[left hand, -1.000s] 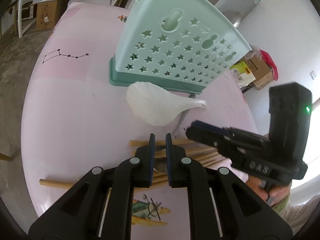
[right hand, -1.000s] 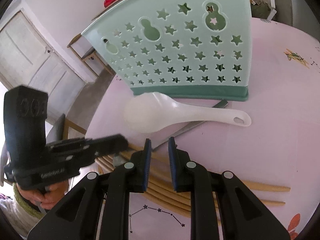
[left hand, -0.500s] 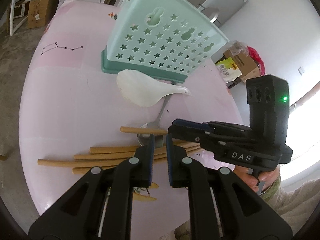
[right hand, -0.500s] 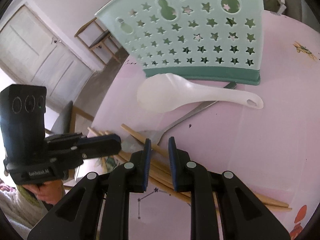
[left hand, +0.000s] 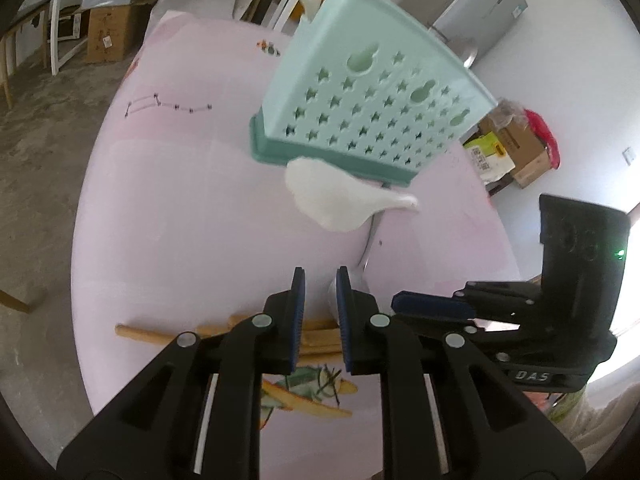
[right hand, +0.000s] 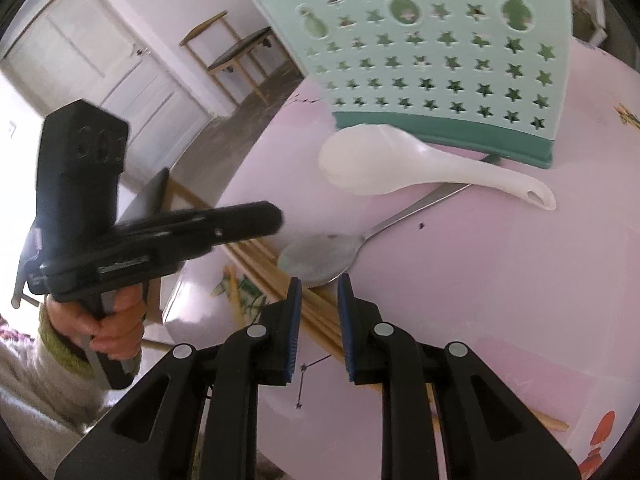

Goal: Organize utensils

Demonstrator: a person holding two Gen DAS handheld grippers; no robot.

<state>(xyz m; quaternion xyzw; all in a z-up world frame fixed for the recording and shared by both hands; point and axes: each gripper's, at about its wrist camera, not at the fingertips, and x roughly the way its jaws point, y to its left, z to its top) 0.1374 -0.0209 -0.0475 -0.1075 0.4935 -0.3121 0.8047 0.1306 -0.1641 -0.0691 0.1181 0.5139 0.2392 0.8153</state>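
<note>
Both tongs angle downward, the left tongs point(left hand: 320, 280) just opening slightly, the right tongs point(right hand: 319, 290) narrowly parted, both empty.

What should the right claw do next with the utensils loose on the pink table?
Probably ease the right claw forward and down onto the metal spoon. Its bowl lies just ahead of the slightly parted, empty pads, clear of the white spoon, which lies over its handle further up. The chopsticks lie under the claw, so closing here could catch them instead. The holder stands just behind.
</note>
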